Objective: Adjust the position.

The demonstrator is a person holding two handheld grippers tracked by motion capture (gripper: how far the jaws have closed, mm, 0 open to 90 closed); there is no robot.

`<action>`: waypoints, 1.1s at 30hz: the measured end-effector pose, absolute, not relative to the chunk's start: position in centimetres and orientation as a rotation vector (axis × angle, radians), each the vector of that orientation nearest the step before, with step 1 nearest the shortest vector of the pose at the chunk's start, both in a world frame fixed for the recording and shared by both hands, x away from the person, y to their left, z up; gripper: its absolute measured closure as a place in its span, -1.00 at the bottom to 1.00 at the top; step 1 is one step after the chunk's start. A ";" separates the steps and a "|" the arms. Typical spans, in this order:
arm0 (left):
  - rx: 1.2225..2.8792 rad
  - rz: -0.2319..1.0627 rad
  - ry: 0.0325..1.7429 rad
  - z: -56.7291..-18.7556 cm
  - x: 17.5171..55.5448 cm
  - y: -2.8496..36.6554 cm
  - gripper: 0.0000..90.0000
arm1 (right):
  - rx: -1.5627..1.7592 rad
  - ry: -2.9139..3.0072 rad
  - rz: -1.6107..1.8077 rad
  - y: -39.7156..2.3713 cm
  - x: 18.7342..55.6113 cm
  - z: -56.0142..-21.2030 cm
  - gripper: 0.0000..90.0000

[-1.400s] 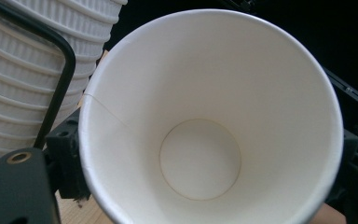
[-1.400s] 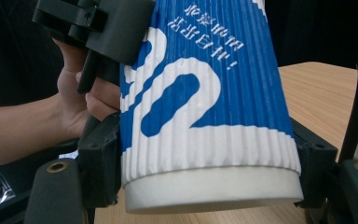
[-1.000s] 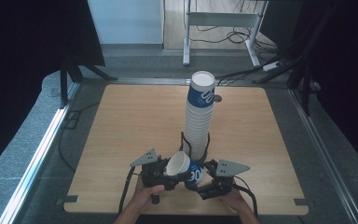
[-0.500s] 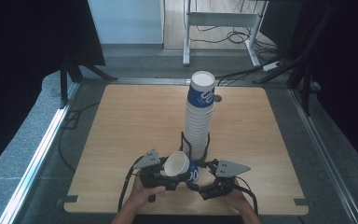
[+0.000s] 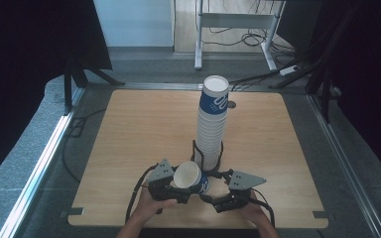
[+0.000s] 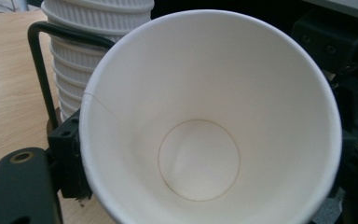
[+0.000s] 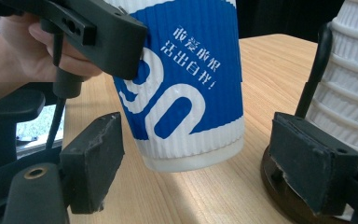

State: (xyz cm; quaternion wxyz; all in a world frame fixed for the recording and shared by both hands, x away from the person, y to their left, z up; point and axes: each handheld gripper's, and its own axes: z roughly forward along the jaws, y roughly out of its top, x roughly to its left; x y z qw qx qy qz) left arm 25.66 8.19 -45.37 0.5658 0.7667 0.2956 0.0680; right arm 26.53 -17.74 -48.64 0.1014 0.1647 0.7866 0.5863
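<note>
Left gripper (image 5: 181, 186) grasps a single paper cup (image 5: 188, 176) by its wall, mouth tilted up toward the person; in the left gripper view the cup's white inside (image 6: 200, 140) sits directly ahead between the jaws. Right gripper (image 5: 213, 196) is released: its pads (image 7: 95, 158) stand apart on either side of the cup's blue-and-white base (image 7: 191, 116), not touching it, having just been opening. Just beyond both grippers, a tall stack of ribbed cups (image 5: 212, 124) stands upright in a black wire holder (image 5: 195, 151). Counter (image 5: 129, 134): light wood grain, square, otherwise bare around the grippers. Beyond the counter: grey floor (image 5: 144, 69), dark panels (image 5: 39, 44) at both sides, a metal frame (image 5: 238, 22) with trailing cables.
</note>
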 end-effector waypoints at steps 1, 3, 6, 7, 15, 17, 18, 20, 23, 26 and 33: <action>1.807 0.161 0.697 -45.3 25.6 8.2 -0.62 | 0.488 2.323 1.730 -17.7 26.5 -48.7 -0.60; 1.816 0.176 0.697 -45.2 25.5 8.2 -0.62 | 0.486 2.322 1.723 -17.7 26.5 -48.7 -0.59; 1.821 0.189 0.696 -45.2 25.5 8.2 -0.62 | 0.487 2.321 1.717 -17.7 26.5 -48.6 -0.59; 1.827 0.199 0.696 -45.1 25.5 8.2 -0.62 | 0.489 2.319 1.717 -17.7 26.5 -48.7 -0.59; 1.911 0.279 0.686 -44.8 25.1 7.8 -0.62 | 0.459 2.351 1.652 -17.1 26.1 -48.5 -0.55; 1.932 0.291 0.679 -44.7 25.0 7.7 -0.62 | 0.442 2.362 1.626 -16.8 25.9 -48.5 -0.55; 1.948 0.303 0.674 -44.6 24.9 7.7 -0.62 | 0.433 2.367 1.613 -16.7 25.8 -48.5 -0.55; 1.974 0.327 0.669 -44.6 24.8 7.5 -0.62 | 0.427 2.372 1.597 -16.5 25.7 -48.5 -0.55; 2.017 0.354 0.656 -44.6 24.6 7.2 -0.62 | 0.426 2.377 1.582 -16.3 25.7 -48.6 -0.55; 2.051 0.373 0.646 -44.5 24.5 6.9 -0.62 | 0.426 2.383 1.572 -16.1 25.7 -48.7 -0.55; 2.137 0.402 0.602 -44.3 23.9 6.3 -0.62 | 0.405 2.392 1.565 -15.5 25.4 -48.8 -0.55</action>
